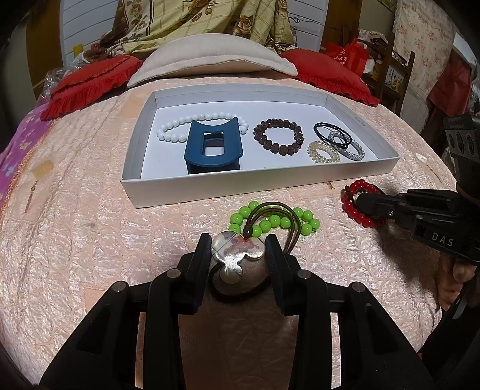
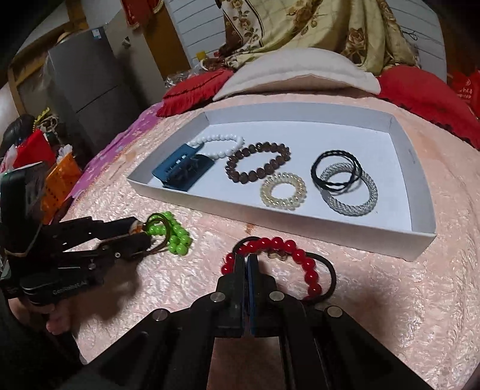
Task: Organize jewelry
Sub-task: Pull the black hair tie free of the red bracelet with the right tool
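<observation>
With my left gripper (image 1: 237, 249) clamping the silver charm (image 1: 237, 255), my right gripper (image 2: 246, 259) is shut at the red bracelet (image 2: 303, 264), tray (image 2: 300, 228) at twelve o'clock.

We list: white tray (image 1: 363, 171); white bead bracelet (image 1: 172, 133); navy hair claw (image 1: 214, 147); brown bead bracelet (image 2: 258, 162); black band (image 2: 333, 171); silver mesh bangle (image 2: 357, 195); clear-gold coil tie (image 2: 282, 192); green beads (image 1: 270, 223); red beads (image 2: 288, 249); pink crinkled bedspread (image 1: 90, 240); floral cream quilt (image 1: 195, 21).

White letters "DAS" show on the right gripper (image 1: 357, 201) body; faint raised lettering runs along the left gripper (image 2: 144, 232) body, too blurred to read; red bag (image 1: 345, 57) print unreadable
</observation>
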Demonstrator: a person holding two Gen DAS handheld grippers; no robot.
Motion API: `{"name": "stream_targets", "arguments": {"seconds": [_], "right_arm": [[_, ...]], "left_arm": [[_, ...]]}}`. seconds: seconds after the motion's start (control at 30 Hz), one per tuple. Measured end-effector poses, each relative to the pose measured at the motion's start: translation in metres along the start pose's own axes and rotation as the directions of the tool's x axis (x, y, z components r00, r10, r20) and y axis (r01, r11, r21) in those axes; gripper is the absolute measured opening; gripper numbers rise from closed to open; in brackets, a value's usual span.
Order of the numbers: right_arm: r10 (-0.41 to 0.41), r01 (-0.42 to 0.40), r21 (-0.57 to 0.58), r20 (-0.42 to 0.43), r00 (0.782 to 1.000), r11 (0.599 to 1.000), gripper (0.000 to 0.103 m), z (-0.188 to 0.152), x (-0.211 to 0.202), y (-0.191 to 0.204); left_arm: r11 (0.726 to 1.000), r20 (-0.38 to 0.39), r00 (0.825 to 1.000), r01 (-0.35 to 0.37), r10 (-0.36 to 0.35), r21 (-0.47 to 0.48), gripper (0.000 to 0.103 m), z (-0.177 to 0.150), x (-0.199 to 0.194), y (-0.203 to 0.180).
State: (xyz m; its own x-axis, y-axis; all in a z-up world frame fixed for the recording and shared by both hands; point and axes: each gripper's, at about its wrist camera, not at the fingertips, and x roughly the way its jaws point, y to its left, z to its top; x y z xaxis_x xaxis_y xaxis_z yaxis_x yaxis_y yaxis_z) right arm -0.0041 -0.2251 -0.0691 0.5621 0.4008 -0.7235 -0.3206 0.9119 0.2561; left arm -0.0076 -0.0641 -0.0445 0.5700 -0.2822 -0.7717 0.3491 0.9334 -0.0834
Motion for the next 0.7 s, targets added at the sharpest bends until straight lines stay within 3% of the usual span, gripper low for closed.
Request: {"name": "stream_targets", "arguments": {"seconds": [0.7], "right_arm": [[-0.089, 0.084, -0.144, -0.026, 0.996, 0.986, 0.004, 0.001, 0.007, 0.019]], "left_arm": [[1.0, -0.001, 1.0, 0.0, 0.0, 0.0, 0.035, 0.0, 0.0, 0.0]]}}
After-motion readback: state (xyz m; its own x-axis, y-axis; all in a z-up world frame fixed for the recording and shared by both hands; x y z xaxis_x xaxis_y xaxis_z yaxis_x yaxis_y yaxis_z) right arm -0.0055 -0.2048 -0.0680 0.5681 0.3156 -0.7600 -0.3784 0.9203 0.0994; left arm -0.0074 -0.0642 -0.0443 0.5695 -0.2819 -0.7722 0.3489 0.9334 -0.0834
